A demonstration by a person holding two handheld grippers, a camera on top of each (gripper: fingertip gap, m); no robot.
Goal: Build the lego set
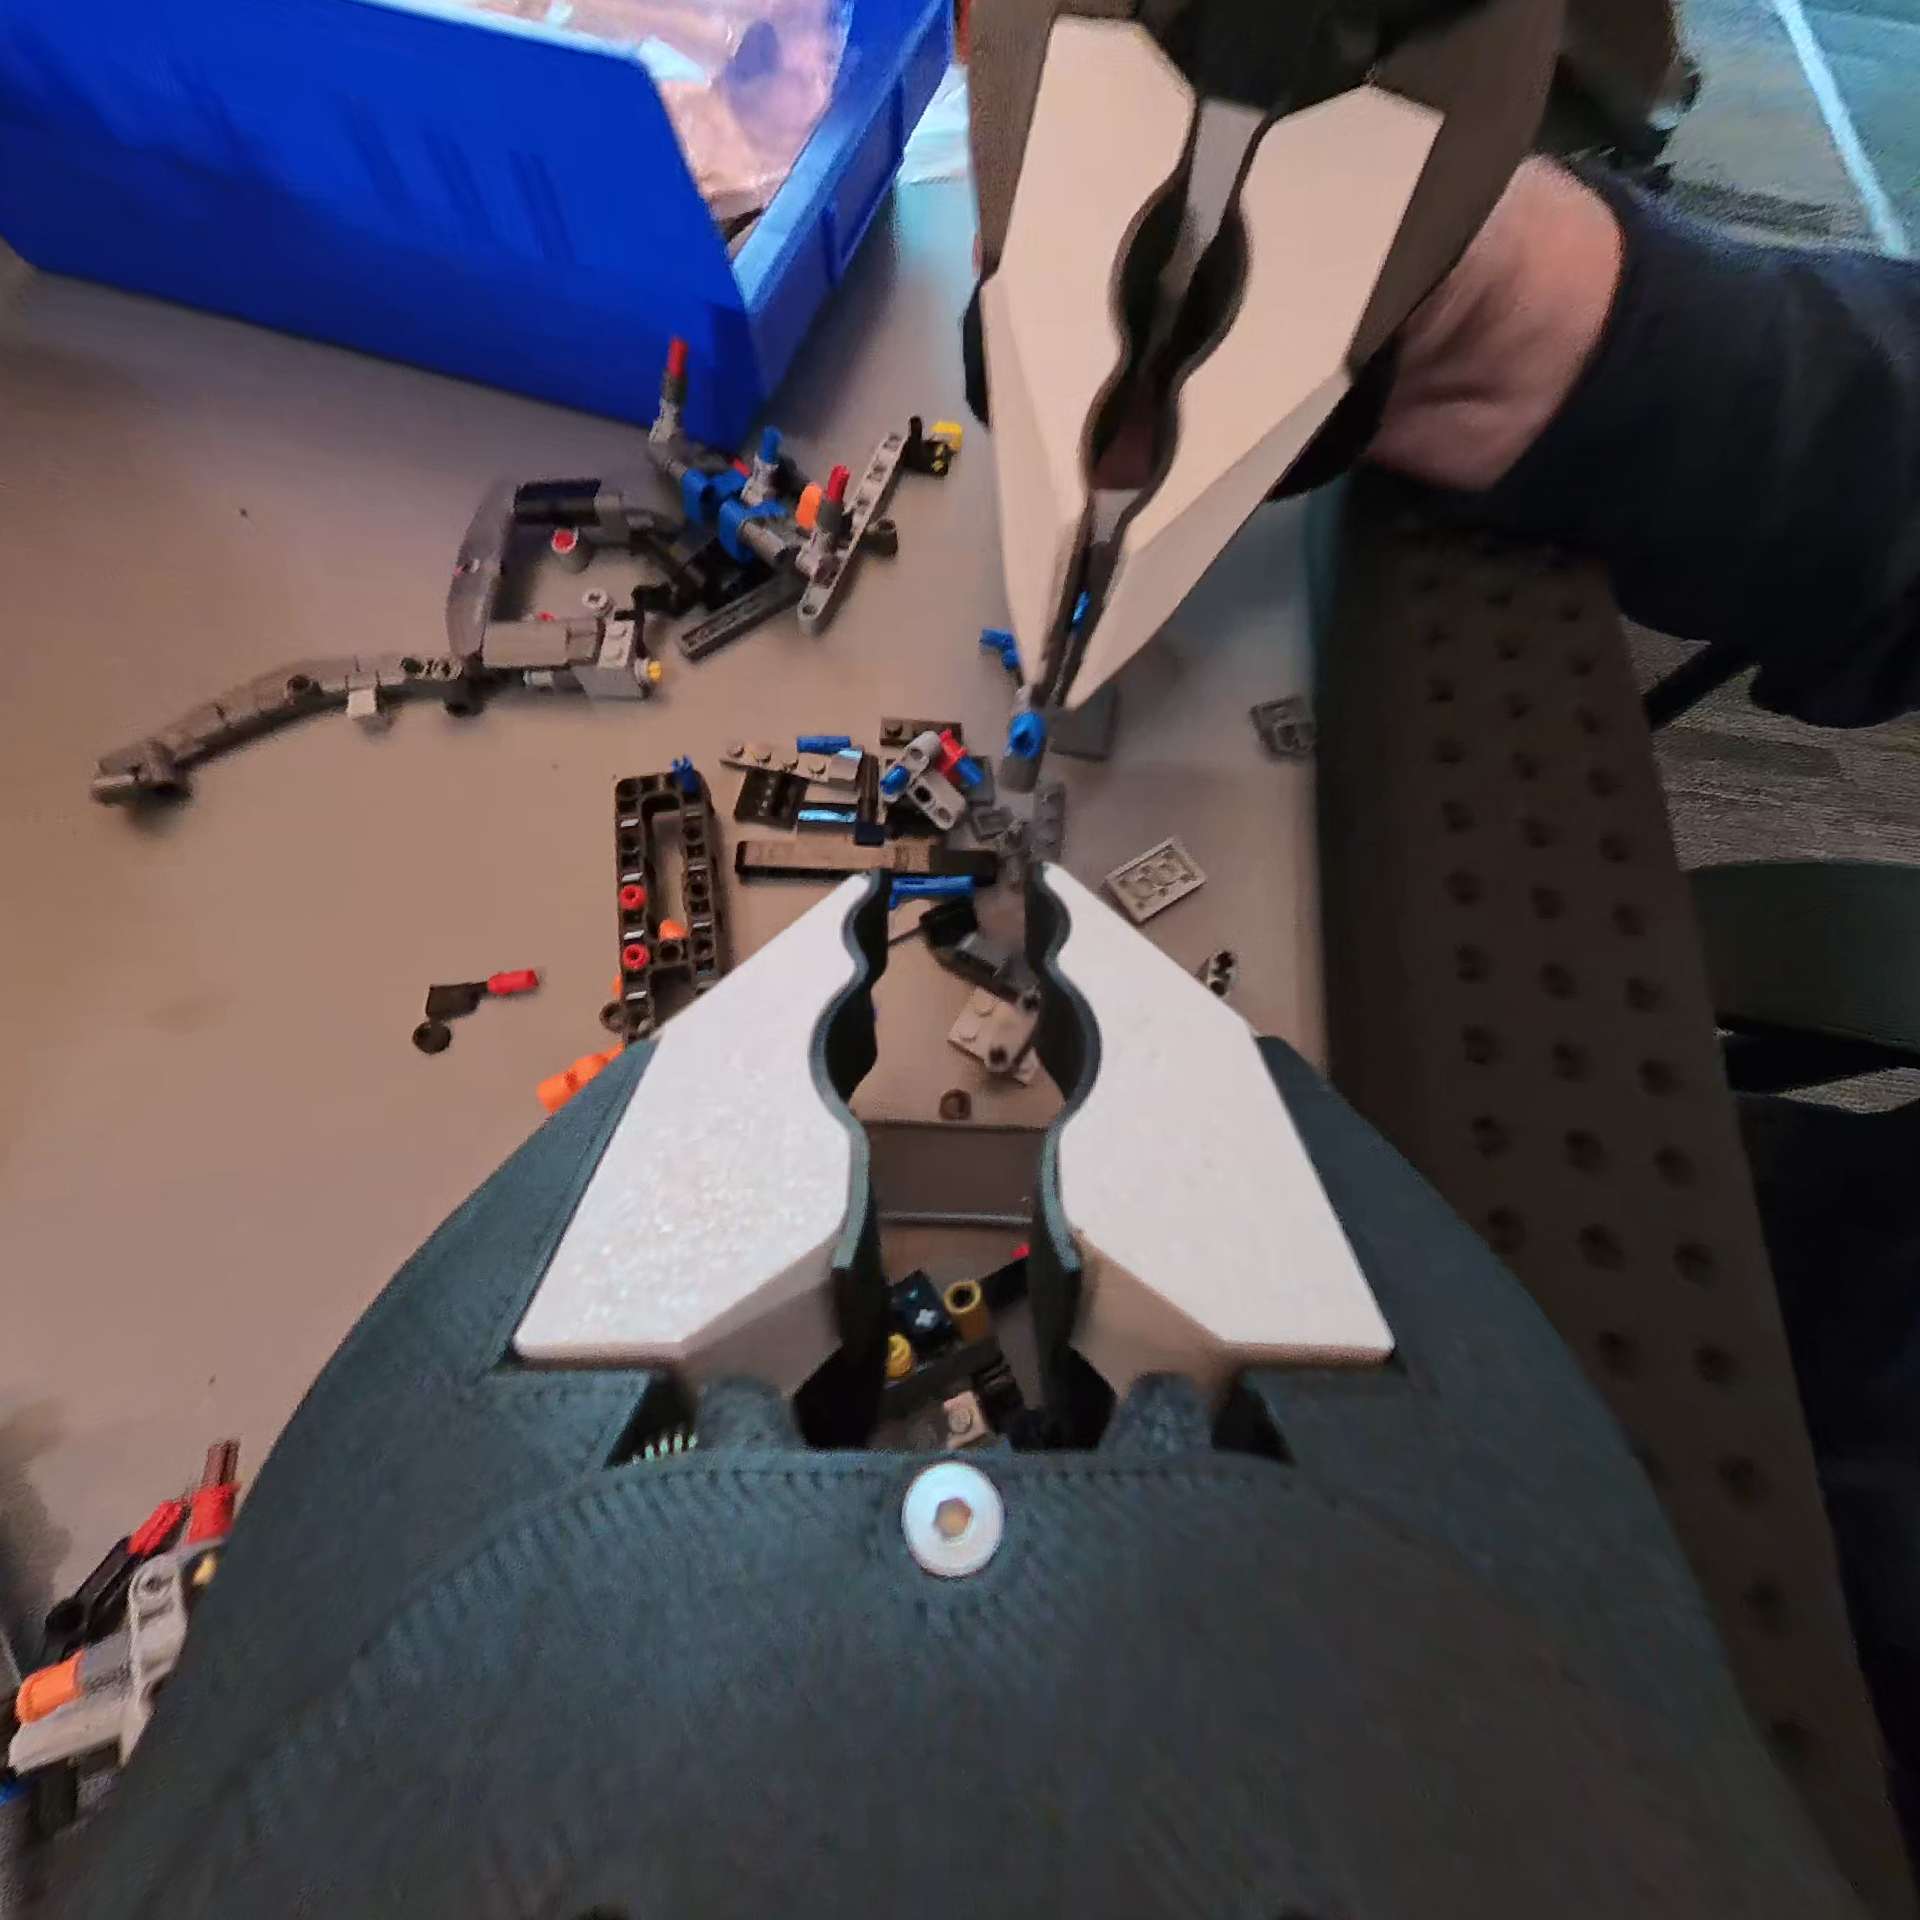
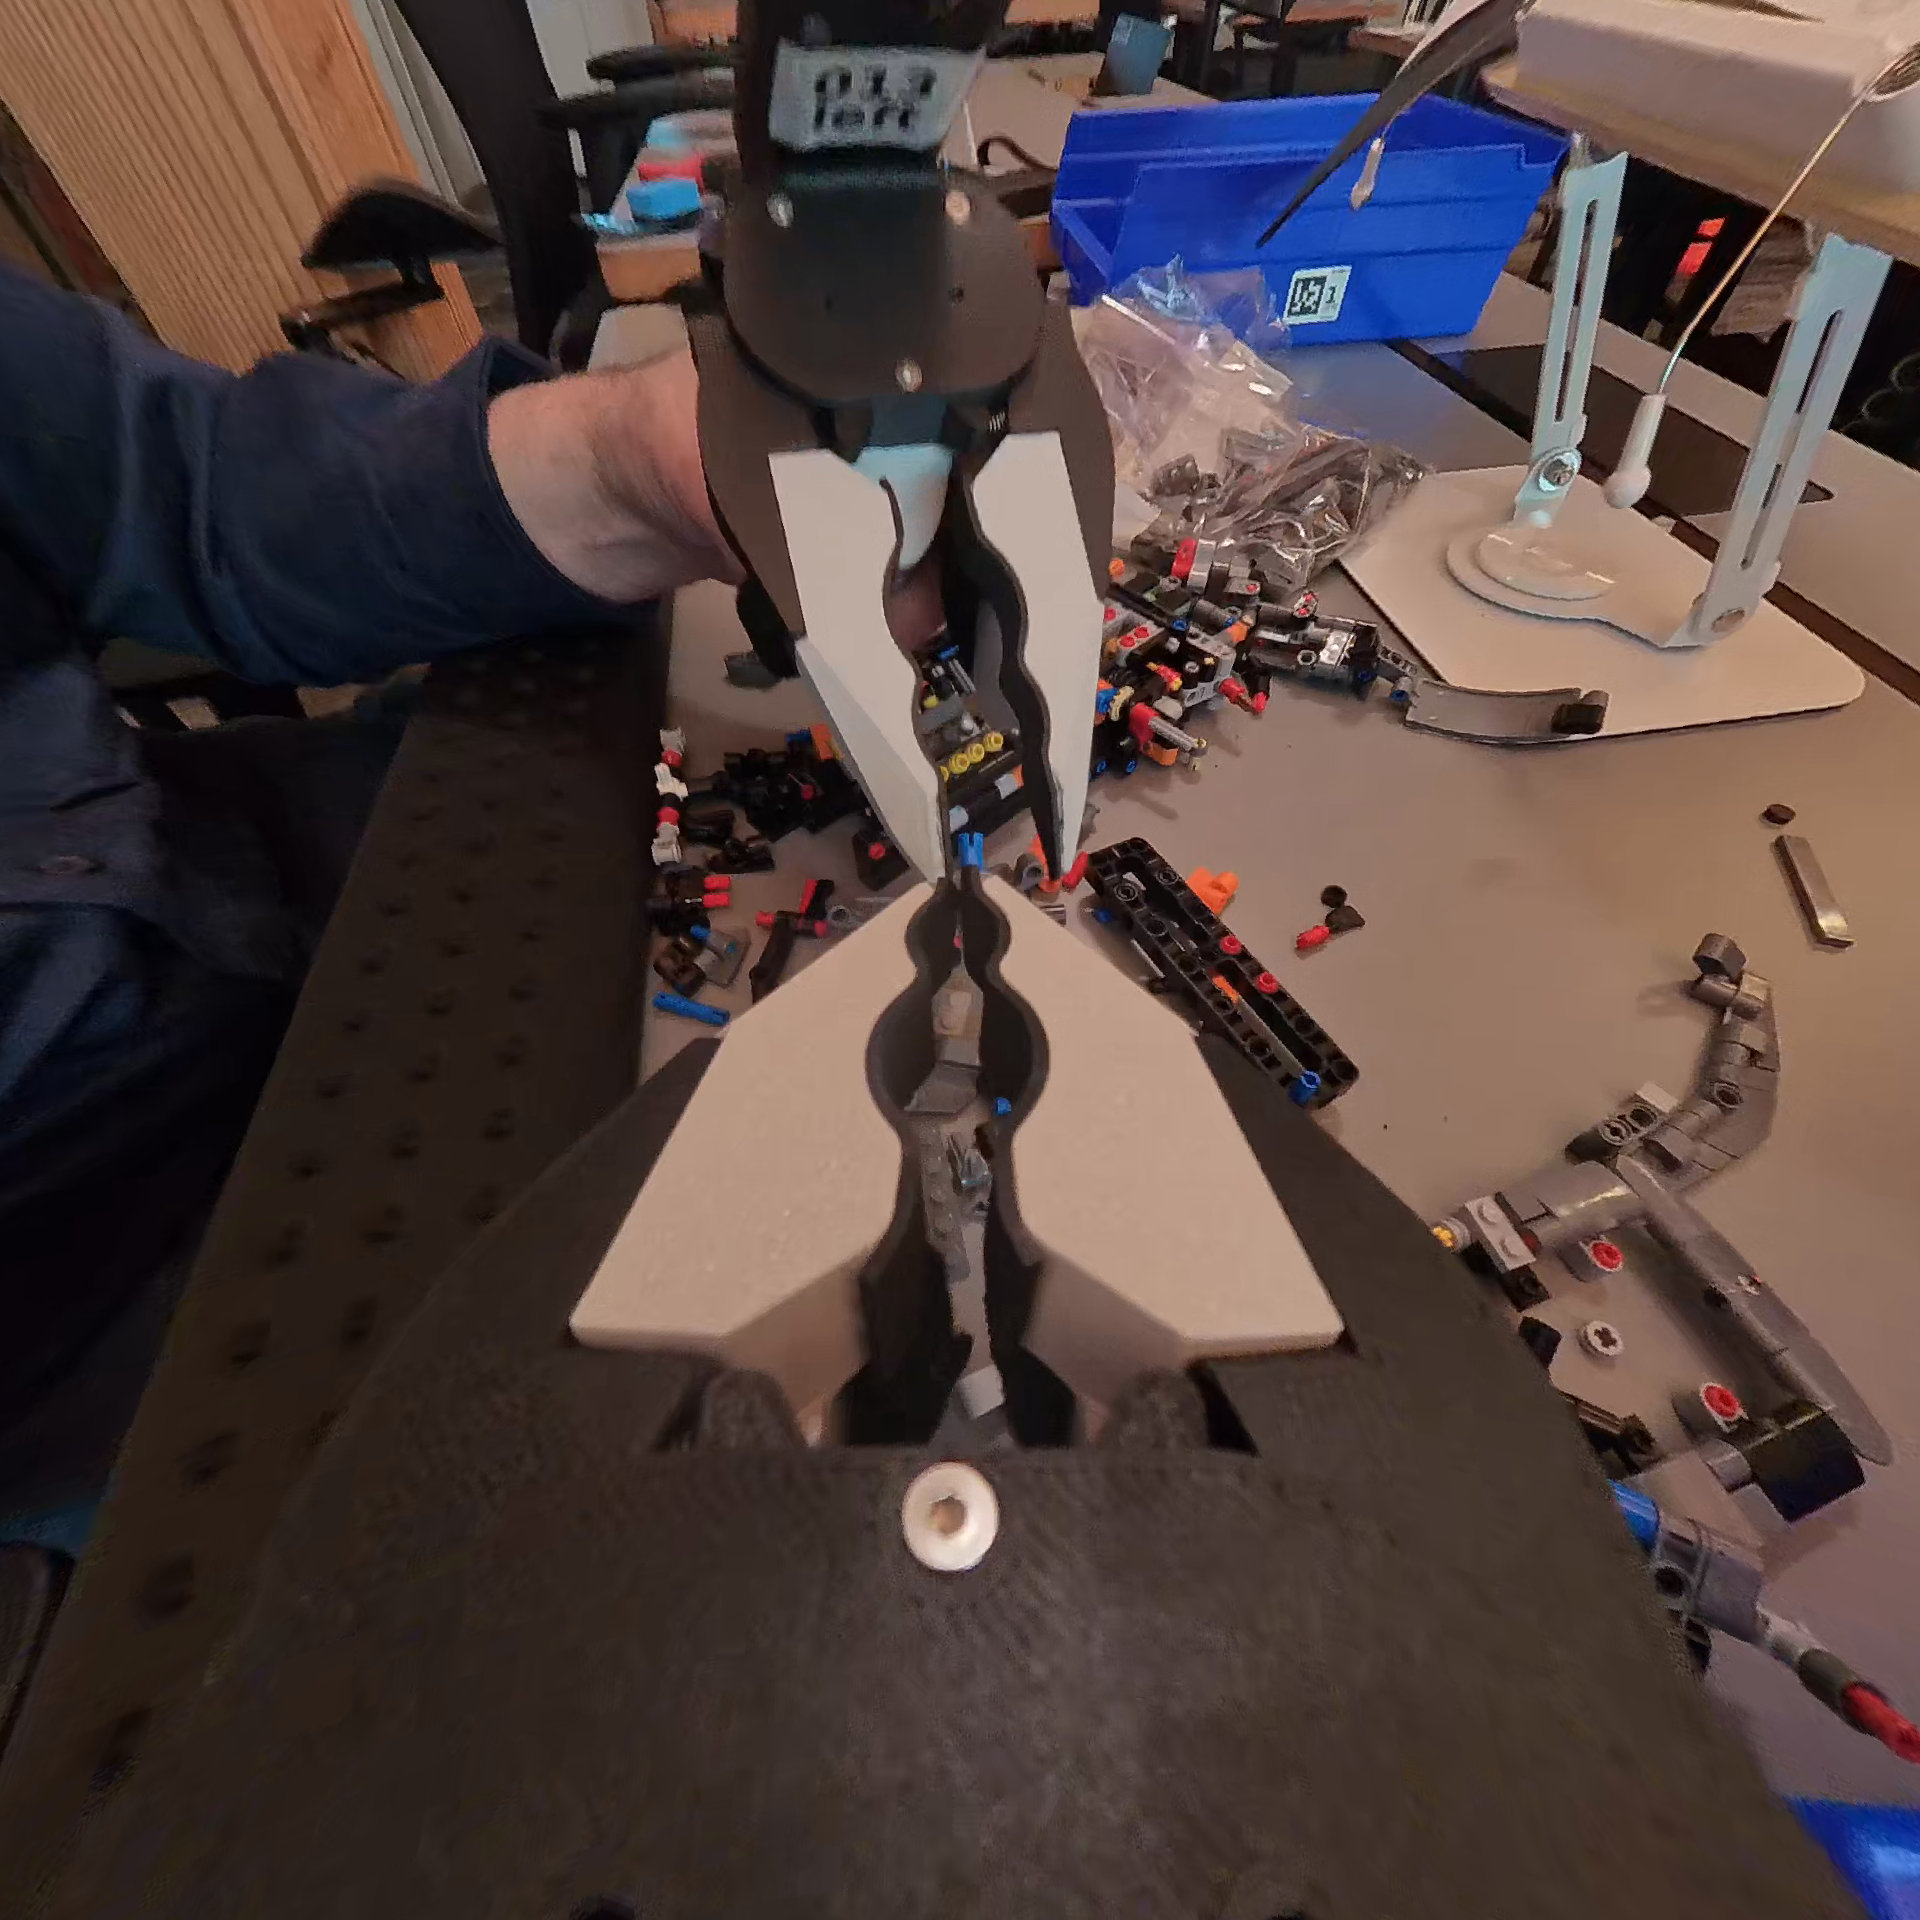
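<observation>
Right hand-held gripper pinching blue-pinned piece

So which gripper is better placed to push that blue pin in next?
Probably right. The right gripper is shut on the small blue pin piece above the loose parts, while the left gripper is open and empty just below it.

The left tool has pale grey-white speckled fingers in a dark teal body with a woven-looking texture. The right tool has the same pale fingers in a black body. The tabletop is plain grey-beige. The bin is bright blue. The loose lego pieces are mostly black and grey, dotted with red, blue, orange and yellow. The sleeve is navy. A dark mat carries rows of holes.
</observation>
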